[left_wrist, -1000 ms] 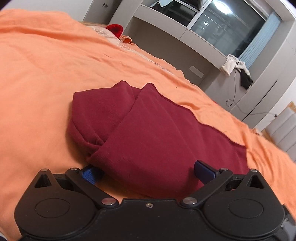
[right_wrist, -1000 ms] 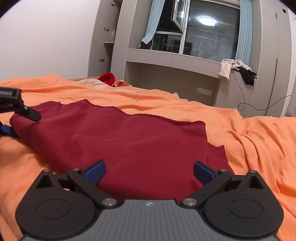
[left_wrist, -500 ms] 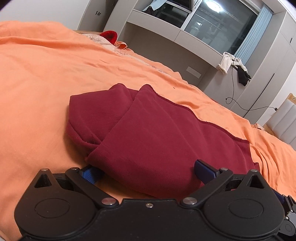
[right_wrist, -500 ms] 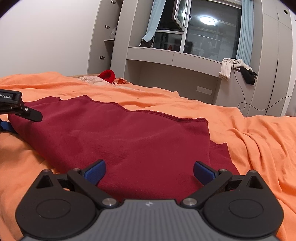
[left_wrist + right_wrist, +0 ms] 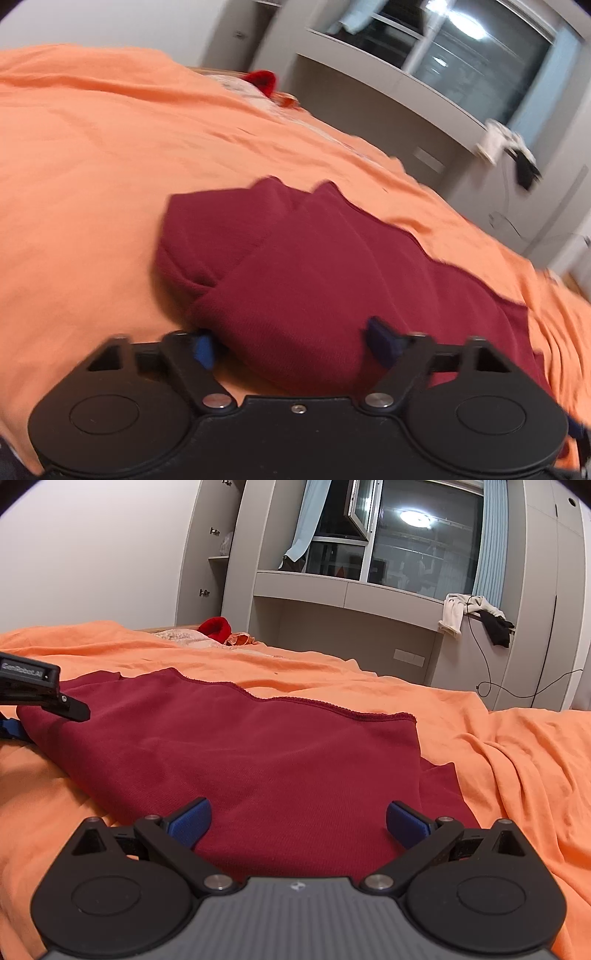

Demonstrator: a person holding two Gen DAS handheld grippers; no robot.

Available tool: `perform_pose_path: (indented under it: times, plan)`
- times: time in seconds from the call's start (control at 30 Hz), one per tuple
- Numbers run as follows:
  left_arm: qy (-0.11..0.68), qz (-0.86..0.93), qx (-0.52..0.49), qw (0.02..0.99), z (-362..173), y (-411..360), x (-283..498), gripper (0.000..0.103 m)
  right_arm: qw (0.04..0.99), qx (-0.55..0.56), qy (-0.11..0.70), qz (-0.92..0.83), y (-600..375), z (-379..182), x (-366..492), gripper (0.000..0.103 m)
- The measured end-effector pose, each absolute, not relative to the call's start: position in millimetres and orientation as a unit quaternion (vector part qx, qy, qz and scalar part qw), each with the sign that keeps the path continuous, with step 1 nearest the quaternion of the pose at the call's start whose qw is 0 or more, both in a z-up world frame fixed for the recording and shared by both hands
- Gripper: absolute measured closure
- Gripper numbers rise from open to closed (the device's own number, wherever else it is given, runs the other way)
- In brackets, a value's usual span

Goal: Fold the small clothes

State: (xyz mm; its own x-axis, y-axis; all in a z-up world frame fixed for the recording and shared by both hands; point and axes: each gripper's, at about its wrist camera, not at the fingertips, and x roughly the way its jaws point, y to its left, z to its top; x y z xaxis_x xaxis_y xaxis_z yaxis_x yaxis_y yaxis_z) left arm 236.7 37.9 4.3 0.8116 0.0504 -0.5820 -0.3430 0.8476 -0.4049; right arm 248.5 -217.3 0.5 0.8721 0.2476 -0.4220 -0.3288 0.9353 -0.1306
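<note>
A dark red garment lies folded on the orange bedsheet; it also fills the middle of the right wrist view. My left gripper is open at the garment's near left corner, its blue pads on either side of the folded edge. My right gripper is open and low over the garment's near edge, nothing between its pads. The left gripper's black body also shows at the left edge of the right wrist view.
A red cloth item lies at the far end of the bed by a patterned pillow. Grey built-in shelves and a window stand behind. White and black clothes hang on the ledge at right. The sheet is wrinkled at right.
The left wrist view has tilted and shifted, now blurred by motion. The garment lies as before. The right gripper has barely moved. Both grippers stay open.
</note>
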Motion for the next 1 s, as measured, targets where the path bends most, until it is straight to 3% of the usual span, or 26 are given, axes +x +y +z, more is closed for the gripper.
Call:
perform_pose_path:
  times: [0.1,0.23,0.3,0.53,0.73,1.0]
  plan:
    - [0.274,0.125,-0.284,0.91,4.3,43.6,235.1,0.059,0.962,-0.093,0.208,0.153,-221.8,1.8,249.8,0.0]
    - [0.26,0.135,-0.271,0.917,10.9,36.4,238.7,0.079,0.961,-0.081,0.214,0.158,-227.3,3.1,249.1,0.0]
    - [0.25,0.13,-0.245,0.928,20.2,28.5,243.2,0.083,0.96,-0.078,0.215,0.159,-230.6,5.5,248.1,0.0]
    - [0.226,0.039,-0.136,0.964,69.9,-13.7,272.6,0.086,0.969,-0.057,0.196,0.136,-252.7,23.0,242.1,0.0]
    - [0.204,-0.094,0.023,0.974,107.9,-92.1,281.8,0.087,0.981,-0.003,0.178,0.079,-304.6,42.1,246.6,0.0]
    - [0.222,-0.237,0.185,0.928,78.3,-185.1,251.1,0.087,0.978,0.096,0.187,0.005,-389.3,49.8,265.1,0.0]
